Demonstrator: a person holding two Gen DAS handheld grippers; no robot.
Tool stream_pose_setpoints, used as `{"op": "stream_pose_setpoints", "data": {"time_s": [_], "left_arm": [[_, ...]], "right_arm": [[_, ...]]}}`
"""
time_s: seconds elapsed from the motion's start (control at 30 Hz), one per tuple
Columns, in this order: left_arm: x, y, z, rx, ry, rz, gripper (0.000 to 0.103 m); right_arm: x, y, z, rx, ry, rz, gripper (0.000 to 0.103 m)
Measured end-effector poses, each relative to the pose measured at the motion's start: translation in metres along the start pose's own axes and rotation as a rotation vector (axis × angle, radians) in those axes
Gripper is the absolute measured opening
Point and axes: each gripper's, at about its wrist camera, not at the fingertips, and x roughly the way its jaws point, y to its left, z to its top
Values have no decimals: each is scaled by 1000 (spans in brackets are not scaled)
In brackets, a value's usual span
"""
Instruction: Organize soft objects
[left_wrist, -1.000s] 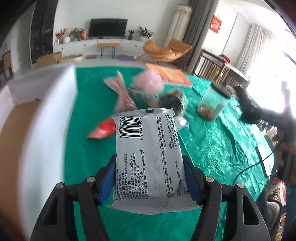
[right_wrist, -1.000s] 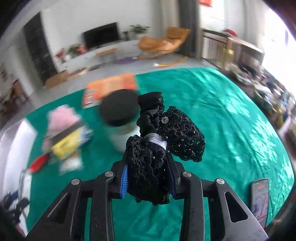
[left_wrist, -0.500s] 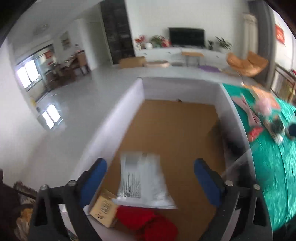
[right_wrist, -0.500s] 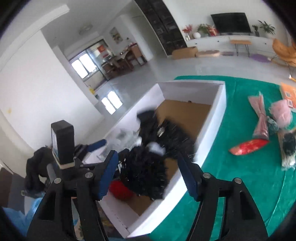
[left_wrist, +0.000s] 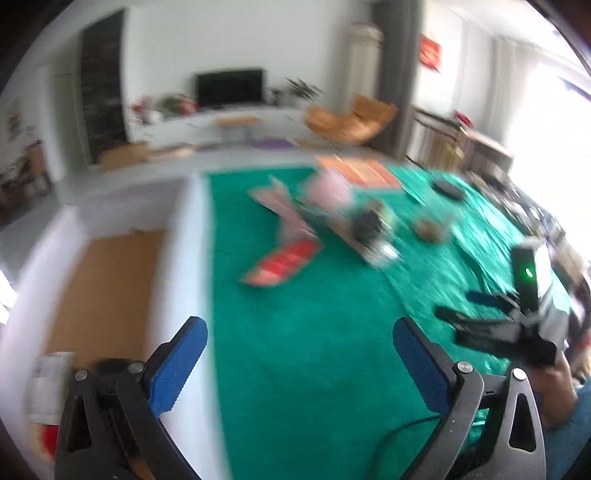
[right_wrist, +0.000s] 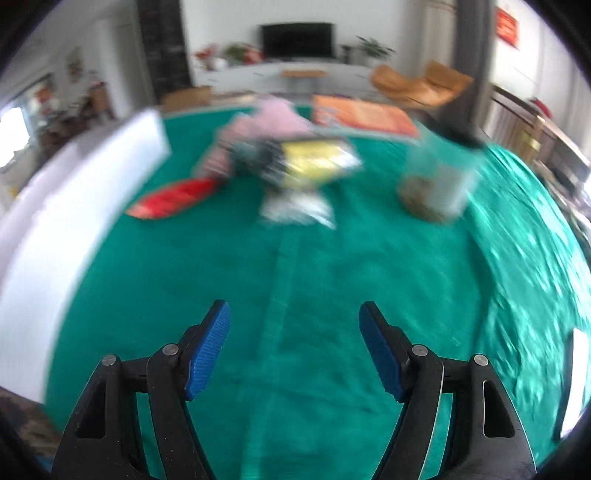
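My left gripper (left_wrist: 299, 354) is open and empty above the green tablecloth, beside the white box (left_wrist: 184, 258) with a brown floor. My right gripper (right_wrist: 293, 347) is open and empty over the cloth; it also shows at the right of the left wrist view (left_wrist: 491, 325). A blurred pile lies ahead: a red packet (left_wrist: 284, 262) (right_wrist: 173, 197), a pink packet (left_wrist: 284, 210), a pink fluffy item (left_wrist: 330, 186) (right_wrist: 273, 120), a yellow pack (right_wrist: 317, 162) and a dark soft item (left_wrist: 367, 223). The white packet (left_wrist: 50, 384) lies in the box.
A clear jar with a black lid (right_wrist: 443, 173) stands to the right of the pile. An orange book (right_wrist: 364, 114) lies at the far edge. A phone (right_wrist: 572, 380) lies at the right. The box wall (right_wrist: 74, 206) runs along the left.
Both grippers have swung from over the box back to the table. The white packet and the black hair net left the jaws and stay in the box.
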Motion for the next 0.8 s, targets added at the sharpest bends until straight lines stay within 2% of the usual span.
{"op": "stream_pose_setpoints", "data": {"time_s": [0.13, 0.2, 0.3, 0.4, 0.67, 0.8], "left_arm": [[80, -27, -10, 16, 114, 14, 100], [107, -23, -12, 21, 137, 50, 100], [136, -23, -22, 28, 153, 82, 100], [153, -23, -22, 38, 164, 87, 101], [161, -21, -13, 26, 170, 80, 103], [162, -22, -13, 25, 170, 80, 103]], "right_arm": [[20, -46, -16, 115, 12, -89, 75], [17, -66, -31, 146, -2, -114, 75], [13, -72, -34, 163, -14, -126, 75], [15, -72, -30, 162, -12, -145, 79], [20, -66, -22, 170, -8, -139, 83], [15, -55, -29, 167, -8, -136, 84]]}}
